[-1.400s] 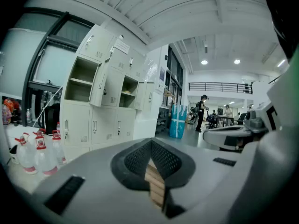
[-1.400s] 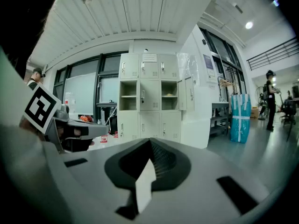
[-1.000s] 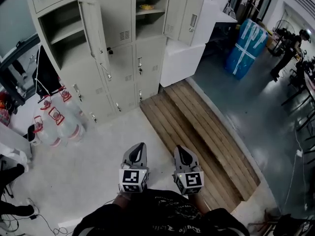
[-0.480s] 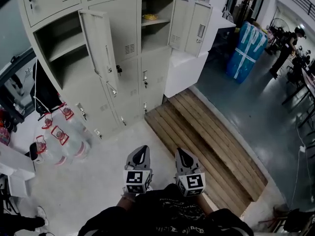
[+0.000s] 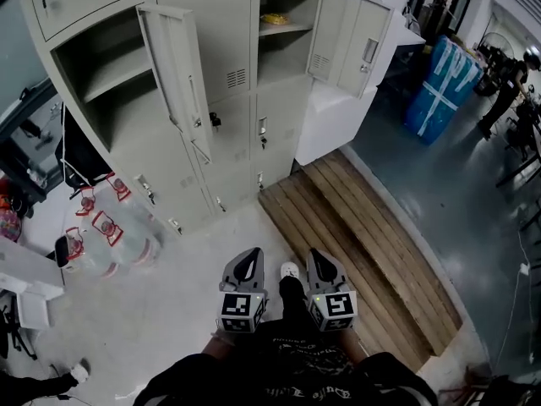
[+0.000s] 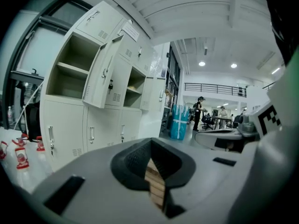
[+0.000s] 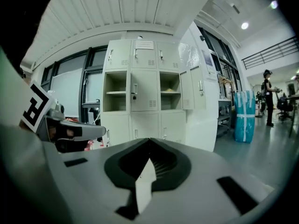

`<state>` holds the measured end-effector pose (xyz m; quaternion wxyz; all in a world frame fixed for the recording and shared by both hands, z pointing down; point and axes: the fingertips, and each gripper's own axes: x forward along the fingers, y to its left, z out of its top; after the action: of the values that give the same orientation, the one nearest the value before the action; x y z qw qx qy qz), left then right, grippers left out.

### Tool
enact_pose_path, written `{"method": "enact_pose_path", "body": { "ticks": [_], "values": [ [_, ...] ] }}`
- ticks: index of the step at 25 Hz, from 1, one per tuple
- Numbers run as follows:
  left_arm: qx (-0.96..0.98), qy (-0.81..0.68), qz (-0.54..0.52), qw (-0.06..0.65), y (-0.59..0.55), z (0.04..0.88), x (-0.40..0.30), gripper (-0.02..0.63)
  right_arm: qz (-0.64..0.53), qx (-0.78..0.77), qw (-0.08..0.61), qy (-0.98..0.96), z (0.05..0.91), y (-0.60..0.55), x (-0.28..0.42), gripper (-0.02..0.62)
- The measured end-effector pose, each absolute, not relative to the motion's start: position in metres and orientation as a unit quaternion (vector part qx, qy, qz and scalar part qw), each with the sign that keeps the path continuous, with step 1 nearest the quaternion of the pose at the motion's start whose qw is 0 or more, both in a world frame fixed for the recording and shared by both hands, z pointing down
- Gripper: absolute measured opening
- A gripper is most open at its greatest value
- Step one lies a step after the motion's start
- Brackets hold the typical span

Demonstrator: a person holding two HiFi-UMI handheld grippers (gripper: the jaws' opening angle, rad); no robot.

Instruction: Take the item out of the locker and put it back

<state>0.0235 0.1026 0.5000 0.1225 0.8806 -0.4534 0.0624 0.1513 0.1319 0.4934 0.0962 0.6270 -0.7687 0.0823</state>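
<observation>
The grey lockers (image 5: 211, 100) stand ahead of me, two compartments open. A small yellow item (image 5: 275, 19) lies on the shelf of the open upper right compartment; it shows as a yellow item (image 7: 169, 90) in the right gripper view too. My left gripper (image 5: 248, 259) and right gripper (image 5: 319, 258) are held side by side close to my body, over the pale floor, well short of the lockers. Both are shut with nothing between the jaws. From the left gripper (image 6: 150, 143) the lockers (image 6: 93, 78) appear at the left; from the right gripper (image 7: 149, 143) they are straight ahead.
An open locker door (image 5: 177, 83) swings out on the left, another door (image 5: 365, 45) at the right. Several water bottles (image 5: 110, 227) lie on the floor at the left. A wooden platform (image 5: 363, 235) runs to the right, with a blue wrapped bundle (image 5: 444, 87) and a person (image 5: 507, 83) beyond.
The lockers have come nearer and sit lower in the head view. Both grippers travelled forward together, still shut. A shoe now shows between them.
</observation>
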Motion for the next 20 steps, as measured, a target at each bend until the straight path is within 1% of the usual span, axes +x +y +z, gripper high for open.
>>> {"method": "enact_pose_path", "body": {
  "ticks": [4,9,12,18,20],
  "values": [
    [0.865,-0.484,0.059,0.12,0.066,0.503,0.022,0.006,0.068,0.609,0.088,-0.786,0.494,0.08,0.156,0.005],
    [0.848,-0.515,0.049,0.115,0.011,0.495,0.033,0.006,0.058,0.592,0.099,-0.798,0.49,0.017,0.178,0.005],
    [0.838,-0.53,0.05,0.123,-0.018,0.494,0.044,0.006,0.054,0.58,0.112,-0.805,0.49,-0.014,0.194,0.005],
    [0.827,-0.546,0.049,0.121,-0.065,0.486,0.077,0.006,0.052,0.562,0.106,-0.818,0.484,-0.071,0.227,0.005],
    [0.824,-0.551,0.051,0.122,-0.076,0.485,0.087,0.006,0.039,0.555,0.115,-0.823,0.483,-0.085,0.235,0.005]
  ]
}}
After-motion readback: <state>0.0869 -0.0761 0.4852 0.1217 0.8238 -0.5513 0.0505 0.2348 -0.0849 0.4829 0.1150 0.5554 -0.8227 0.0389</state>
